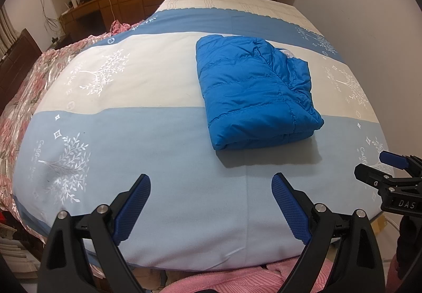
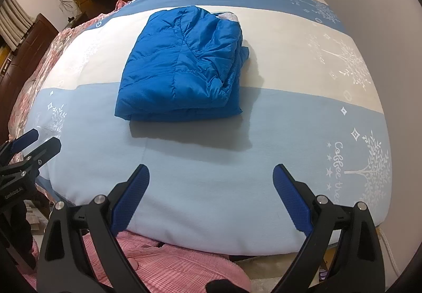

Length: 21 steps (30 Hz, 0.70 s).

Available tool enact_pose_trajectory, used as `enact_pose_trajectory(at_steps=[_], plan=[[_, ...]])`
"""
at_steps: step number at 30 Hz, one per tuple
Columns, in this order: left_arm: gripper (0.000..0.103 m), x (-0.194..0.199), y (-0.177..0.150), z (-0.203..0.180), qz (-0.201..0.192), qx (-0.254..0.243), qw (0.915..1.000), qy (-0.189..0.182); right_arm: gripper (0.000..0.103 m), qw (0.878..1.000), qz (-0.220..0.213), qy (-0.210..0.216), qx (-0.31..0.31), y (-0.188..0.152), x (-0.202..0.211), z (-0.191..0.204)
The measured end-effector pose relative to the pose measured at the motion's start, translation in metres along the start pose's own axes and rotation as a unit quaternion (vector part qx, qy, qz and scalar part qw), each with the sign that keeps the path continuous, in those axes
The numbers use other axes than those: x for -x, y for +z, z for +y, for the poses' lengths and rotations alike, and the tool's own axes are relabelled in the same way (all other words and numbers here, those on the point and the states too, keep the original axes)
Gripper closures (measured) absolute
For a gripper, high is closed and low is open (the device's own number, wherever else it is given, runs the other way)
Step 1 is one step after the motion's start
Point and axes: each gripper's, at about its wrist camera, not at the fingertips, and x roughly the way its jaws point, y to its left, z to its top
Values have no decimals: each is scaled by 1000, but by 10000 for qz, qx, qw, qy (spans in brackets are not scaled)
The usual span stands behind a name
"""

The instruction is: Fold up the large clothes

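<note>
A blue quilted jacket (image 1: 253,92) lies folded into a compact rectangle on the bed; it also shows in the right wrist view (image 2: 182,66). My left gripper (image 1: 211,182) is open and empty, held over the near edge of the bed, short of the jacket. My right gripper (image 2: 211,174) is open and empty, also over the near edge, with the jacket ahead and slightly left. The right gripper shows at the right edge of the left wrist view (image 1: 390,174), and the left gripper shows at the left edge of the right wrist view (image 2: 31,147).
The bed cover (image 1: 132,147) has blue and cream bands with white tree prints. A pink floral quilt (image 1: 23,97) lies along the bed's left side. Pink checked fabric (image 2: 184,266) is below the grippers. A wooden desk (image 1: 87,8) and wardrobes stand behind; a wall (image 1: 369,15) is on the right.
</note>
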Motion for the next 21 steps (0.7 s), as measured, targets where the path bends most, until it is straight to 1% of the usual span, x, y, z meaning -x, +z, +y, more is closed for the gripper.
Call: enact_pose_trajectory(at_steps=[10,21], plan=[[10,0,0,-4,-5,-22,10000,12,9,10000,19,6,41,3,-2,0],[10,-5,9,-2,19,-18,10000,-21,9,9999,84,13,62,12,-9,-2]])
